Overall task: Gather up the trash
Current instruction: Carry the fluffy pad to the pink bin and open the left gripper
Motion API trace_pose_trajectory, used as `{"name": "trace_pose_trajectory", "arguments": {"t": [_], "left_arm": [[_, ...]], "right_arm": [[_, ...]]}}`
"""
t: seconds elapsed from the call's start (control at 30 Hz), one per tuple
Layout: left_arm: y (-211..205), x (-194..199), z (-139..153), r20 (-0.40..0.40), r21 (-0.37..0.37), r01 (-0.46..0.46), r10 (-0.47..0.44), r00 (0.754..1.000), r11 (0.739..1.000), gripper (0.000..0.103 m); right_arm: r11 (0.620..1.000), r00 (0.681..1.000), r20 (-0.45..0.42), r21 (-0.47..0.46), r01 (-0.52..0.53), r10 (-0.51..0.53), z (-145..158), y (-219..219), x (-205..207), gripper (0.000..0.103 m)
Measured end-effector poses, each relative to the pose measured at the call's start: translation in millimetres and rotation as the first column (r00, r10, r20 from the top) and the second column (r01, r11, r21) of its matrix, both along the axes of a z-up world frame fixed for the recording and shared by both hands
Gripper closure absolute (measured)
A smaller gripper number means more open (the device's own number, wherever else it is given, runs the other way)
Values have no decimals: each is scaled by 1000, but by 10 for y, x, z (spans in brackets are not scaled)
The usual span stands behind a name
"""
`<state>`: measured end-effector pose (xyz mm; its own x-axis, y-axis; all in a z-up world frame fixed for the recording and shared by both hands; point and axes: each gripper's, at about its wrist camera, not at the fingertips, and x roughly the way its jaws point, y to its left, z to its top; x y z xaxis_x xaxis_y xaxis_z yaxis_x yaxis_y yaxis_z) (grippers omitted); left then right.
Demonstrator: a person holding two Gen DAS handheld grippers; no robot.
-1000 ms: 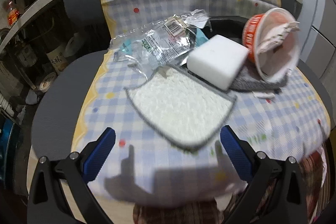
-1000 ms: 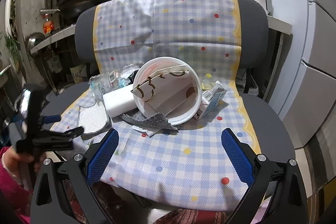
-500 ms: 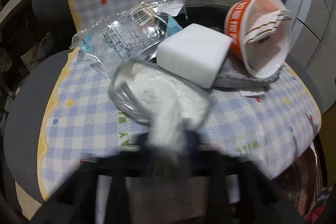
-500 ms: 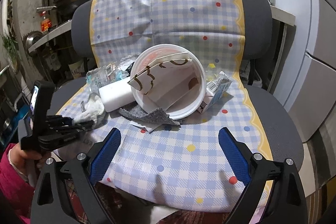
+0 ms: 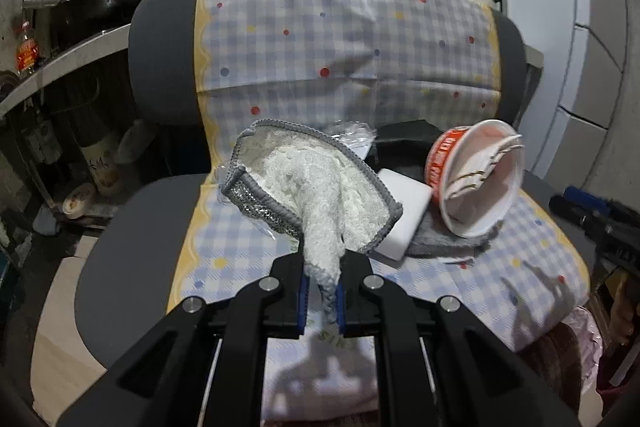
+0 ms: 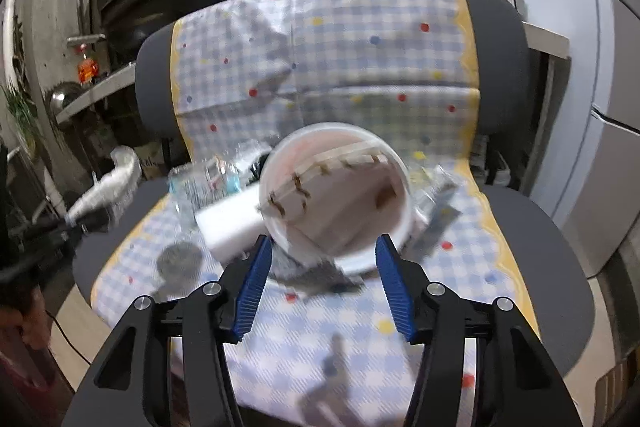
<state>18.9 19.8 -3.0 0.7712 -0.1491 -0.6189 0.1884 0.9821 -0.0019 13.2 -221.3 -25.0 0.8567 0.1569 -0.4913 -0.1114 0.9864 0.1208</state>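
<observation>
Left tongs (image 5: 321, 291): pinching the white cloth (image 5: 316, 195), lifted clear of the chair seat (image 5: 132, 227)
Right tongs (image 6: 323, 283): spread, at 6 o'clock of the noodle cup (image 6: 335, 199)
Left to collect: cup, sponge (image 5: 404, 215), wrappers (image 6: 208, 183)

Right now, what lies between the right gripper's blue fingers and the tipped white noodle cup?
Right wrist view: only bare checked cloth and a grey rag's edge separate the open right gripper from the noodle cup.

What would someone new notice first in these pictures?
The left hand-held gripper is shut on a white cloth bunched up above the checked chair cover. On the seat to its right, a noodle cup lies tipped, mouth facing the open right hand-held gripper.
</observation>
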Motion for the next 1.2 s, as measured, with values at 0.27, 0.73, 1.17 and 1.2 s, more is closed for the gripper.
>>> {"name": "trace_pose_trajectory", "arguments": {"t": [0.27, 0.73, 1.17, 1.2], "left_arm": [[-60, 142, -156, -39, -2, -19, 19, 999, 1000, 95], [-51, 91, -110, -26, -5, 1, -2, 1000, 1000, 95], [-645, -352, 210, 89, -6, 176, -175, 981, 984, 95], [-758, -394, 209, 97, -5, 207, -205, 974, 978, 95]], "right_arm": [[998, 998, -51, 50, 42, -40, -19, 154, 613, 48], [1000, 1000, 18, 17, 1, -1, 331, 67, 650, 101], [996, 994, 75, -13, 85, -84, 587, -702, -666, 101], [994, 992, 64, -8, 108, -107, 534, -807, -806, 101]]}}
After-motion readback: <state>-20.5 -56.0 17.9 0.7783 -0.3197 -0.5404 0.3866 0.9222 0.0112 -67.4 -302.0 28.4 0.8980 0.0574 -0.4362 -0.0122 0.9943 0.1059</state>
